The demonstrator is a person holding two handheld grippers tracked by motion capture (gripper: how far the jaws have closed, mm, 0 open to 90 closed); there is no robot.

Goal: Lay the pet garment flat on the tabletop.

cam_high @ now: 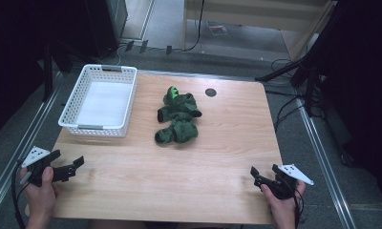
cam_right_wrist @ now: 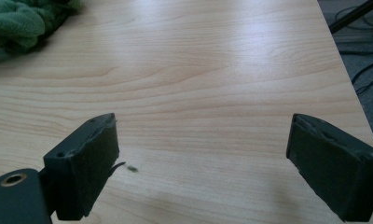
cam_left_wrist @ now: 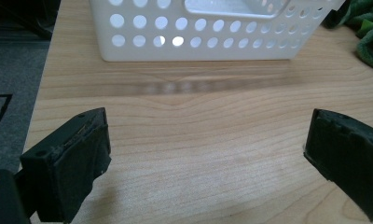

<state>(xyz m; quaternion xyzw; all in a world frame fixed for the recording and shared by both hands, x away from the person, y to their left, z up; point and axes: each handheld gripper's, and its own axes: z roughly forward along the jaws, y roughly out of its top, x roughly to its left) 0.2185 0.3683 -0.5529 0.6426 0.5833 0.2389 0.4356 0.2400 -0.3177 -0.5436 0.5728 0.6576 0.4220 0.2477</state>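
Mid-table, green cloth (cam_high: 177,119) lies lengthwise front-to-back.

The high view looks forward and down from above the person's side, taking in the whole table (cam_high: 179,162). The left gripper view sits low and close to the tabletop, facing past its 2 fingers (cam_left_wrist: 68,170) toward the white basket (cam_left_wrist: 198,42) just ahead. The right gripper view, equally low, faces across bare wood, the green cloth pile (cam_right_wrist: 21,21) beyond its fingers (cam_right_wrist: 84,163). Both gripper views catch that pile.
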